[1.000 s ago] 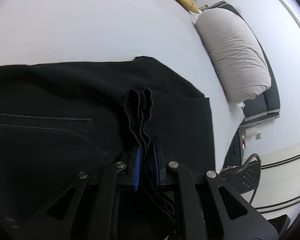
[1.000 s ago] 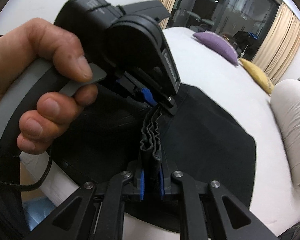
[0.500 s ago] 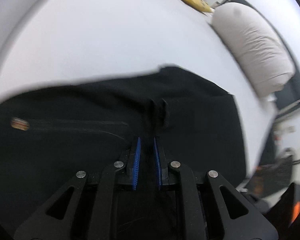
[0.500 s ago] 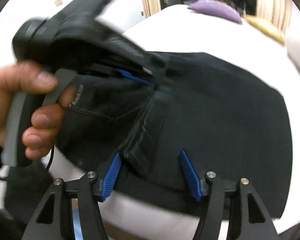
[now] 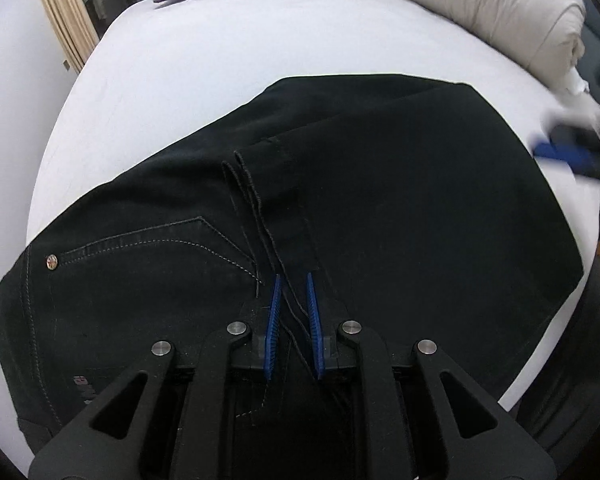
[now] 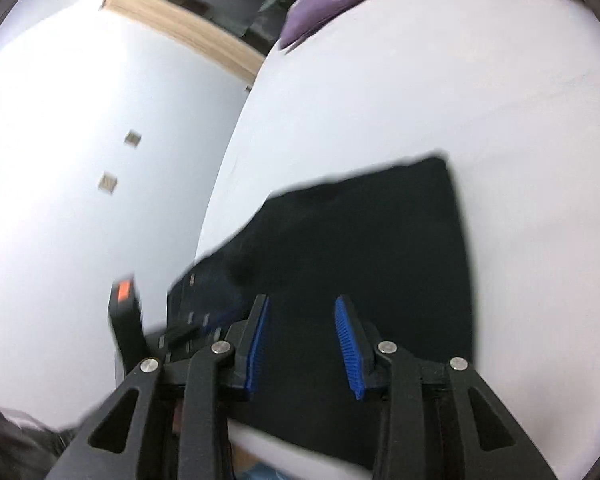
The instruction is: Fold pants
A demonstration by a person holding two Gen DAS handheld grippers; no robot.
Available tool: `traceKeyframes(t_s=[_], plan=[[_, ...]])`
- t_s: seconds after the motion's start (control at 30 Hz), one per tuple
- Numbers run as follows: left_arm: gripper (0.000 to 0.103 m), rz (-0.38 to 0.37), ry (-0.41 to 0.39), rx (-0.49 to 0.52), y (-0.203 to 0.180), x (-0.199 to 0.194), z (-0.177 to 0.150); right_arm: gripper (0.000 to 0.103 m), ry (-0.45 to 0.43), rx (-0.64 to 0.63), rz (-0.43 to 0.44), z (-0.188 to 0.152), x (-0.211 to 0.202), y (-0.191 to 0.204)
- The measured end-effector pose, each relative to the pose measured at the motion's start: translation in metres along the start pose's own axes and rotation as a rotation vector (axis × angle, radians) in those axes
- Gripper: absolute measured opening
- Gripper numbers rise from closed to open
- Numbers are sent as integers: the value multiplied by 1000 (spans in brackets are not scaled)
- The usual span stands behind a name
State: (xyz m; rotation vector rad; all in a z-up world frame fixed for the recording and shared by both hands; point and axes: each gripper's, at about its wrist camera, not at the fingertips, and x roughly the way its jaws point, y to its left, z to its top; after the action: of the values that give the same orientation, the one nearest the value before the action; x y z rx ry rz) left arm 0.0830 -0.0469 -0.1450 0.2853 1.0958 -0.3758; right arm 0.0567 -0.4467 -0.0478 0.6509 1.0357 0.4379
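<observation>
The black pants (image 5: 380,200) lie folded on the white bed (image 5: 220,60), hems on top near the middle. The left gripper (image 5: 292,316) is narrowly spread over the hem edges (image 5: 256,200), not pinching them; the right gripper (image 6: 300,340) is wide apart above the cloth. To finish well, I think both should lift straight away without dragging the top layer.

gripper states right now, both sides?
left gripper: slightly open, hem edges of the black pants lying between its pads, not clamped.
right gripper: open wide, empty, above the pants.
</observation>
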Motion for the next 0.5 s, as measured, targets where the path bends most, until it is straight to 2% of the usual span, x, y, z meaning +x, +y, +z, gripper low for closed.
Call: traceKeyframes(t_s=[0.1,0.17,0.2,0.27,0.5], plan=[[13,11,1,10,-2,1,0,38,13,77,60,33,15,-26],[13,30,-1,25,-5,2,0,37,22,109,32,44,27,-40],[13,35,-1,28,-6,2,-3,29,37,127,27,44,33,-47],[13,36,1,27,-7,2,-3,21,50,158,19,37,38,-61],[13,36,-3,20,-7,1,-6,21,85,153,37,-8,13,-73]])
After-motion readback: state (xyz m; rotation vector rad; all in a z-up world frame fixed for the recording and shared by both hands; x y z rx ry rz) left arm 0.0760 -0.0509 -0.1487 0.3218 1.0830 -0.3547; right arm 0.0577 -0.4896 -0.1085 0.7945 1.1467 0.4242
